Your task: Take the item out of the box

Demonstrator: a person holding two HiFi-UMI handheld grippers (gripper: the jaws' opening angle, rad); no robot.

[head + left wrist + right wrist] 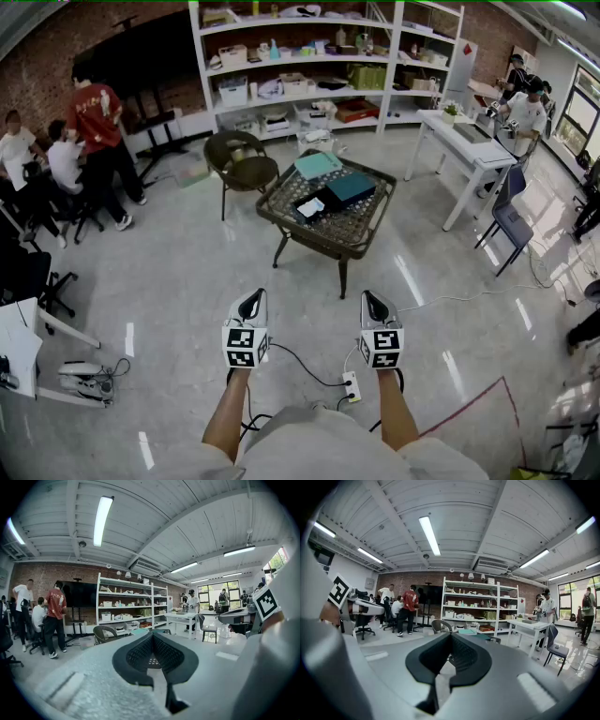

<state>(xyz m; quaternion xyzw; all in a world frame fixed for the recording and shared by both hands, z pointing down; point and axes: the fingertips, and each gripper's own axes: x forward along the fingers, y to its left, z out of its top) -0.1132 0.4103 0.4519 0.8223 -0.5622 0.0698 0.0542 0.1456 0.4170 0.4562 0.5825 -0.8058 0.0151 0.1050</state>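
Note:
A low wicker table (353, 231) stands in the middle of the room, well ahead of me. On it lie a dark teal box (351, 188), a lighter teal lid (318, 165) behind it, and a black tray with a white card (311, 207). My left gripper (251, 298) and right gripper (374, 300) are held side by side over the floor, far short of the table. Both are shut and empty. The left gripper (152, 634) and the right gripper (450, 637) point toward the table, whose teal lid (466, 631) shows just above the right jaws.
A round wicker chair (241, 161) stands left of the table, a white desk (464, 150) to its right, shelves (319, 56) behind. People (98, 131) gather at the far left and far right. A power strip (352, 385) with cables lies on the floor by my feet.

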